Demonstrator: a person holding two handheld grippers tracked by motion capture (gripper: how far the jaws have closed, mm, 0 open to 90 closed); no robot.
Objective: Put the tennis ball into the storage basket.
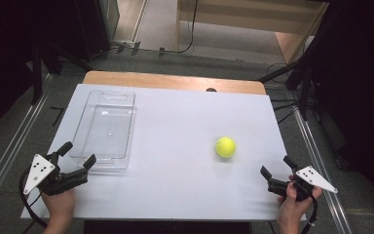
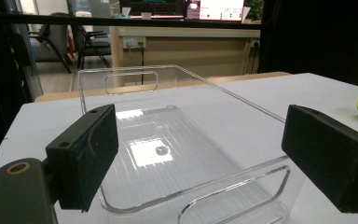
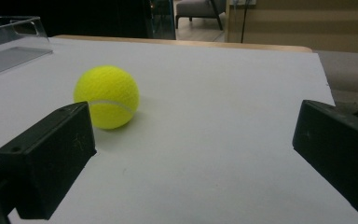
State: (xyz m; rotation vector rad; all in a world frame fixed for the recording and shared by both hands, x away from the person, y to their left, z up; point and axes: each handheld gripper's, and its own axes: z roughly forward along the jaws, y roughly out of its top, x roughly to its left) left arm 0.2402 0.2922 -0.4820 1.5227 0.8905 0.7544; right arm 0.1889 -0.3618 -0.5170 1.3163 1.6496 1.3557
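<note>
High view: ball (image 1: 225, 146) on white table (image 1: 175, 190), right of empty clear bin (image 1: 105, 127); both grippers near the front edge, nothing begun.
Left gripper view: left gripper (image 2: 200, 154) wide open, empty, facing the bin; ball cut off at right.
Right gripper view: right gripper (image 3: 193, 158) wide open, empty. Likely next: reach forward-left, straddle ball.

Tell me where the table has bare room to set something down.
The widest bare patch lies mid-table, between the clear bin and the tennis ball. The far right stretch beyond the ball is bare too. The near corners are crowded: left gripper at the bin's near end, right gripper near the ball.
</note>
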